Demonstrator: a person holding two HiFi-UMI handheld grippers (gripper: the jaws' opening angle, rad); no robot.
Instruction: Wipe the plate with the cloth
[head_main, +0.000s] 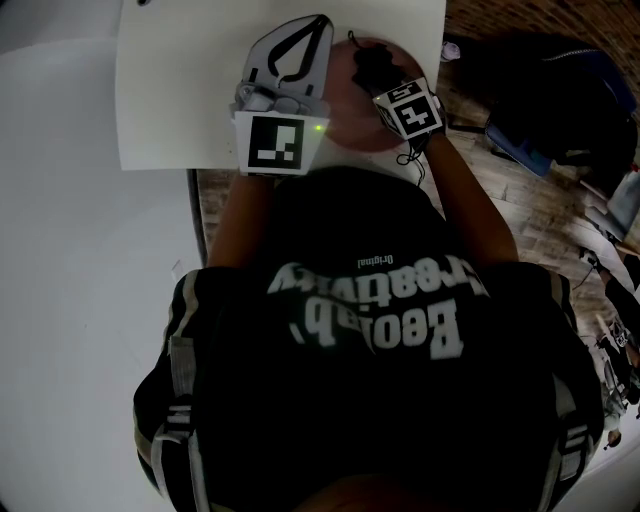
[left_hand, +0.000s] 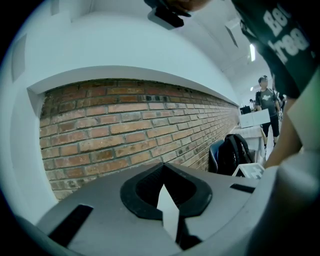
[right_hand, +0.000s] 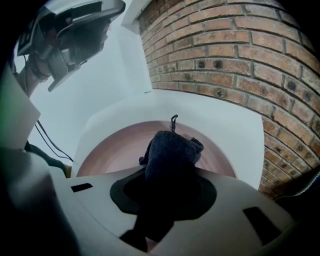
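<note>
A pink plate (head_main: 350, 112) lies on the white table (head_main: 180, 80), near its right edge. A dark cloth (head_main: 372, 65) rests bunched on the plate, and my right gripper (head_main: 378, 78) is shut on it. In the right gripper view the cloth (right_hand: 172, 150) fills the jaws above the plate (right_hand: 110, 150). My left gripper (head_main: 322, 22) hovers just left of the plate, its jaws shut on nothing. It shows raised at the upper left of the right gripper view (right_hand: 75, 30). The left gripper view points its jaws (left_hand: 167, 200) at a brick wall; plate and cloth are out of that view.
A brick wall (right_hand: 240, 55) runs close behind the table's right edge. A dark backpack (head_main: 560, 90) sits to the right, and the backpack (left_hand: 232, 152) also shows in the left gripper view. A person (left_hand: 267, 105) stands far off by other tables.
</note>
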